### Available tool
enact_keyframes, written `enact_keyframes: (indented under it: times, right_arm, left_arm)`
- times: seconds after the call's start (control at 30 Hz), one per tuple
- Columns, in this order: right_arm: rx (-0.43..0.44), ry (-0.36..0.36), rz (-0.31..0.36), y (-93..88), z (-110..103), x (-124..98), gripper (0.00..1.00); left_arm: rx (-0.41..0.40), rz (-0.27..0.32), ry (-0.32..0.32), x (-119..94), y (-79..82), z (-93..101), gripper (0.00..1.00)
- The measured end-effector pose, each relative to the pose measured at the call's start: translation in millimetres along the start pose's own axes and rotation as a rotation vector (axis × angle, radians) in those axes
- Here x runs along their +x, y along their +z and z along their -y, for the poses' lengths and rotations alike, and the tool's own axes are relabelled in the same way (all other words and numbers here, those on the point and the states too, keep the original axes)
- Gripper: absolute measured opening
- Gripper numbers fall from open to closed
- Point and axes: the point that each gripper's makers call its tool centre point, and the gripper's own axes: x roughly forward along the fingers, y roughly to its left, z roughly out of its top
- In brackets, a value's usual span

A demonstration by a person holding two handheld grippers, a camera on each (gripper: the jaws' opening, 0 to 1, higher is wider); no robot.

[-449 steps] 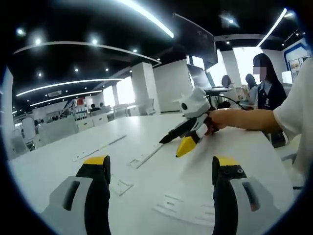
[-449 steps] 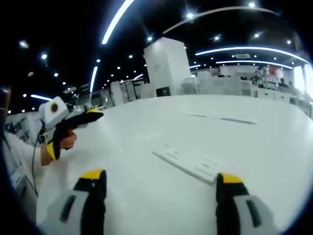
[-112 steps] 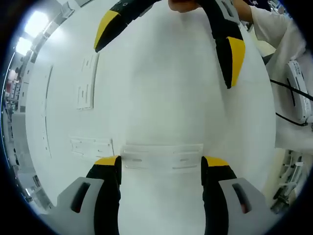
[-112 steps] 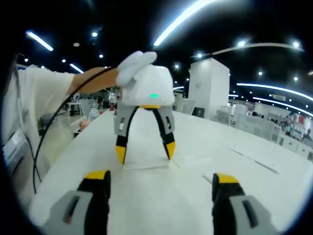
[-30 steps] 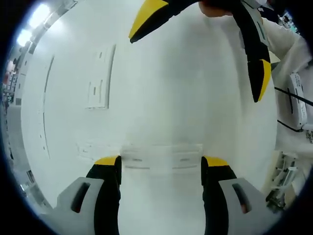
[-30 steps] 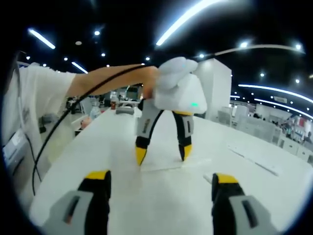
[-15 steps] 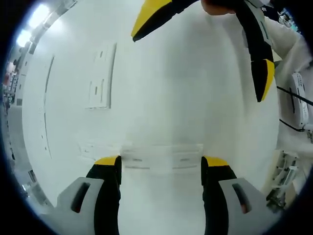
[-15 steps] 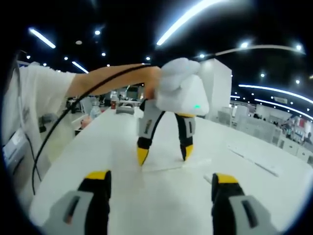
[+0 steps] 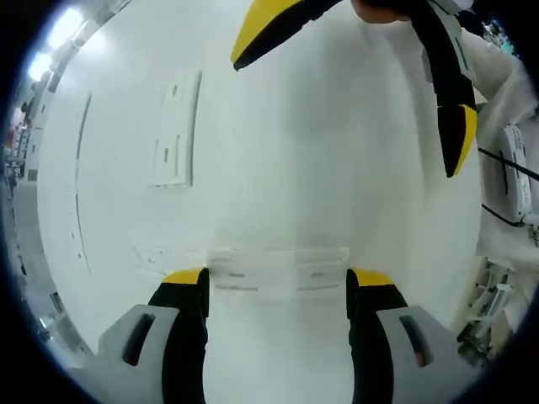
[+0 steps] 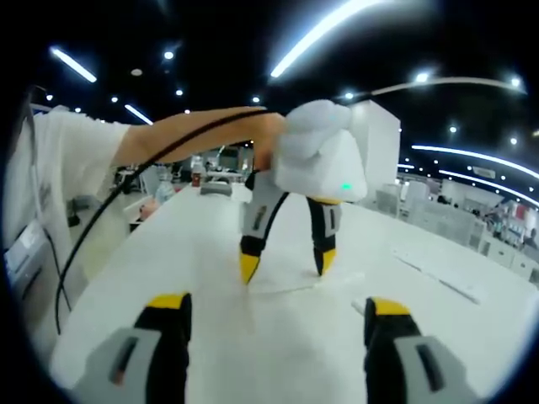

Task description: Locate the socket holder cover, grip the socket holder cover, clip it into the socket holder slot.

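Cover first: the flat white plastic socket holder cover (image 9: pixel 278 271) lies on the white counter (image 9: pixel 320 168), long axis spanning the left tool (image 9: pixel 276 282), jaws wide, touching its ends; right tool (image 10: pixel 275 313) wide, empty.

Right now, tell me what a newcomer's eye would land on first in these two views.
In the right gripper view, the left gripper stands tips-down on the white table, its yellow-tipped jaws spread around a flat white socket holder cover. In the left gripper view that cover lies between the jaws, with the right gripper open above it and another white socket plate to the left.
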Motion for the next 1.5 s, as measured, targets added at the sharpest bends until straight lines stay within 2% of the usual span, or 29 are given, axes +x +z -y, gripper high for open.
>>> enact_keyframes:
  times: [0.67,1.5]
  right_arm:
    - [-0.006,0.003,-0.007,-2.2,-2.7,0.6,0.84]
    - [-0.007,0.008,-0.014,-2.8,-1.2,1.1,0.84]
  left_arm:
    - [0.007,-0.024,-0.003,1.0,0.2,-1.6,0.65]
    - [0.006,-0.036,-0.007,0.0,-1.1,-13.5,0.66]
